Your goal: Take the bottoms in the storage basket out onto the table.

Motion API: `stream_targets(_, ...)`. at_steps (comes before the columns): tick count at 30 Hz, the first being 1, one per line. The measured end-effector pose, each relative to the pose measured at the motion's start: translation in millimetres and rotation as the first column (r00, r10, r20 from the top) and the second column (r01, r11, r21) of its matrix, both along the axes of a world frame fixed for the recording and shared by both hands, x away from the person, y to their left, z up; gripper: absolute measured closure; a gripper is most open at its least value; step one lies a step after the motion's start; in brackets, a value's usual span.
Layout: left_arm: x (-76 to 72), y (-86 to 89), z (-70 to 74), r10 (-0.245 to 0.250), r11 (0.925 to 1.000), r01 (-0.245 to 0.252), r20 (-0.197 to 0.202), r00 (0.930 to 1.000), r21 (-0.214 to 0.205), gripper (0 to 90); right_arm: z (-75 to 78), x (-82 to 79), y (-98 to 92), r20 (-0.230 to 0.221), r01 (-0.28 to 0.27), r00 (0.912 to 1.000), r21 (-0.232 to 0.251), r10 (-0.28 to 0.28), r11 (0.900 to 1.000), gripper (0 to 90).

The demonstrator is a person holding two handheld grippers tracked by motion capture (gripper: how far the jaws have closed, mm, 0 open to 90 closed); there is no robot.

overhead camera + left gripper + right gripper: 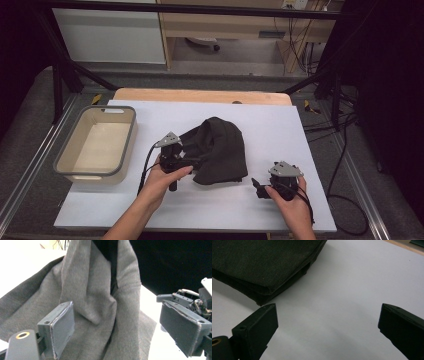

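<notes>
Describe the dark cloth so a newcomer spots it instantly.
On the white table sheet, look mid-table, right of the beige bin. The dark cloth lies there in a folded heap, between the left hand-held gripper and the right hand-held gripper; it is the sole soft, dark item.

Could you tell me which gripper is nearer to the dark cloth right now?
Left. The left gripper is at the cloth's left edge, jaws open around a fold; the right gripper sits apart, off its lower right corner.
</notes>
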State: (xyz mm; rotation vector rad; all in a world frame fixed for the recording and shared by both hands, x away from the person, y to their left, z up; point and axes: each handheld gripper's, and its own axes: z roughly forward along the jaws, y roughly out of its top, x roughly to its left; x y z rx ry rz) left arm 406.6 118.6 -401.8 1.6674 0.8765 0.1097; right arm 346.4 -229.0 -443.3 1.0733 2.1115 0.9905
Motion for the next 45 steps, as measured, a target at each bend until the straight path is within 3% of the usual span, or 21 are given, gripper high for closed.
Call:
stream_targets(9,0.8,5.3,10.8,0.019,0.9998,-0.019,0.033,0.9993,0.006,8.6,-0.3,0.3,0.6,-0.004,-0.003,1.0000,0.006,0.003,1.0000,2.7)
stream_targets(11,1.5,6.0,14.1,0.033,0.9991,-0.034,0.036,0.9988,0.025,3.6,-0.3,0.3,1.1,-0.001,-0.006,1.0000,0.003,0.006,1.0000,2.7)
stream_targets(13,1.3,7.1,17.5,0.042,0.9983,-0.044,0.051,0.9978,0.038,3.7,-0.3,0.2,1.7,-0.001,-0.010,0.9999,0.001,0.010,0.9999,2.5)
stream_targets(17,1.2,8.9,21.6,0.070,0.9953,-0.072,0.040,0.9968,0.065,3.7,-0.9,0.6,1.8,0.001,-0.002,1.0000,-0.007,0.002,1.0000,2.3)
stream_targets(21,2.0,12.0,24.4,0.077,0.9937,-0.081,0.054,0.9956,0.078,3.8,-0.5,1.3,0.2,0.003,0.012,0.9999,-0.004,-0.012,0.9999,2.4)
stream_targets(45,6.1,36.2,40.1,0.126,0.9896,-0.130,0.067,0.9898,0.061,5.0,-1.0,1.6,-0.2,-0.002,0.010,0.9999,0.006,-0.010,0.9999,2.5)
